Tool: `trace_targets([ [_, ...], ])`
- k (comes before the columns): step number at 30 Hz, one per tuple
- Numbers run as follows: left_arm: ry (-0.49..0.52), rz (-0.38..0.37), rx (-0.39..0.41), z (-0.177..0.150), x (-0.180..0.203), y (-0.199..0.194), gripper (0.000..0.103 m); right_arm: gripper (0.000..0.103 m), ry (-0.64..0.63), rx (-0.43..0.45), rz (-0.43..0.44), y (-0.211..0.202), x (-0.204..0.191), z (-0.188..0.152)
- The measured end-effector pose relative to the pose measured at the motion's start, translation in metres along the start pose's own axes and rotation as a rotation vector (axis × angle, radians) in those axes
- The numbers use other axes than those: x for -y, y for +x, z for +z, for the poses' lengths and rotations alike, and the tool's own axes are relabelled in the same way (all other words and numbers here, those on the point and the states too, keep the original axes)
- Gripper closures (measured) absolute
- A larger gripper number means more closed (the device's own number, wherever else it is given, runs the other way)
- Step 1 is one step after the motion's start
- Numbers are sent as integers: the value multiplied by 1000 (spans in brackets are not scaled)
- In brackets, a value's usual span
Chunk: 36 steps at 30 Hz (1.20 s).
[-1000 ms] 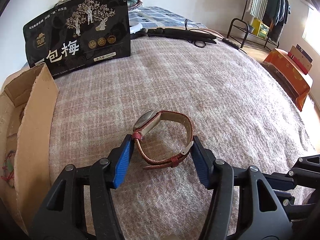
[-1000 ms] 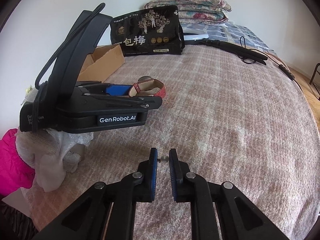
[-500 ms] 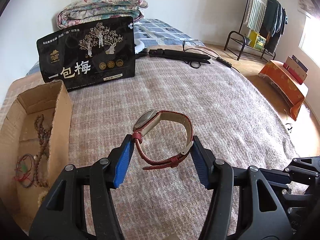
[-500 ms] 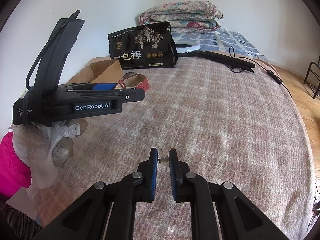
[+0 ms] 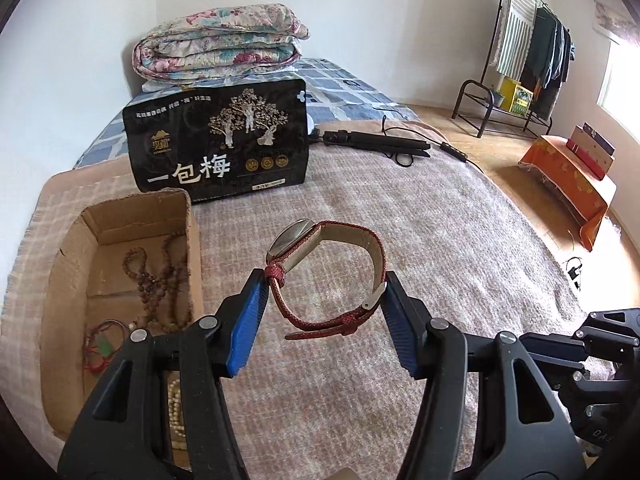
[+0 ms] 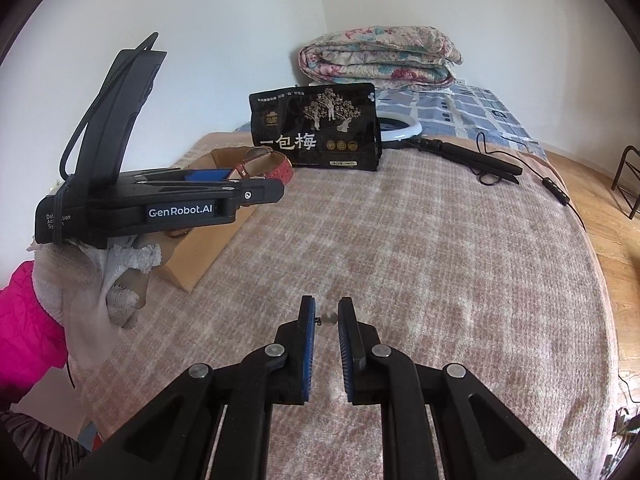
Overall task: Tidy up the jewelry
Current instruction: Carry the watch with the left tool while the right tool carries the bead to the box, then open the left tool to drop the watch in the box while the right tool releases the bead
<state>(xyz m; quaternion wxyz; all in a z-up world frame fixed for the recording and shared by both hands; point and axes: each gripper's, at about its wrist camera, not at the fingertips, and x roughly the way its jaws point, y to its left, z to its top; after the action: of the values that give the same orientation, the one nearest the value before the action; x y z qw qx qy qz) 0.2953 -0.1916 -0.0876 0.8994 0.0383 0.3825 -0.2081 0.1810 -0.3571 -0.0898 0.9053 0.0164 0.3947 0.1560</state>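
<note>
A pinkish checked blanket [image 6: 440, 260] is covering the bed. Nearest, the right gripper [image 6: 327, 316] is pinching a tiny stud [image 6: 329, 317]. The "GenRobot.AI" left gripper [image 5: 325, 312] is clamping a red-strapped watch [image 5: 326, 276] beside the cardboard box [image 5: 192, 240]. Farther back, a black "一包梅" bag [image 5: 218, 144] is standing.

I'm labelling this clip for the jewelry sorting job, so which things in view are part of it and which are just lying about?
Part of the job:
- red-strapped watch, held in the left gripper
- small earring-like piece, held in the right gripper
- cardboard box with bead strings

Lying about:
- black snack bag
- folded quilt
- ring light stand
- clothes rack
</note>
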Motion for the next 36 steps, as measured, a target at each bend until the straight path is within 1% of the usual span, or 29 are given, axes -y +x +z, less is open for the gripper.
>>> trace_targets([
  [9, -31, 56, 29, 8, -60, -24, 44, 93, -48, 25, 47, 6, -44, 27],
  [19, -80, 107, 29, 11, -135, -32, 44, 93, -88, 34, 121, 31, -99, 57],
  [24, -115, 110, 12, 13, -165, -25, 44, 93, -101, 20, 147, 49, -126, 68],
  [27, -131, 114, -1, 14, -182, -18, 44, 93, -93, -1, 148, 63, -143, 72],
  [32, -128, 123, -18, 15, -198, -7, 44, 93, -107, -35, 141, 86, -174, 77],
  [36, -120, 127, -26, 16, -206, 0, 44, 93, -108, -50, 142, 102, -190, 83],
])
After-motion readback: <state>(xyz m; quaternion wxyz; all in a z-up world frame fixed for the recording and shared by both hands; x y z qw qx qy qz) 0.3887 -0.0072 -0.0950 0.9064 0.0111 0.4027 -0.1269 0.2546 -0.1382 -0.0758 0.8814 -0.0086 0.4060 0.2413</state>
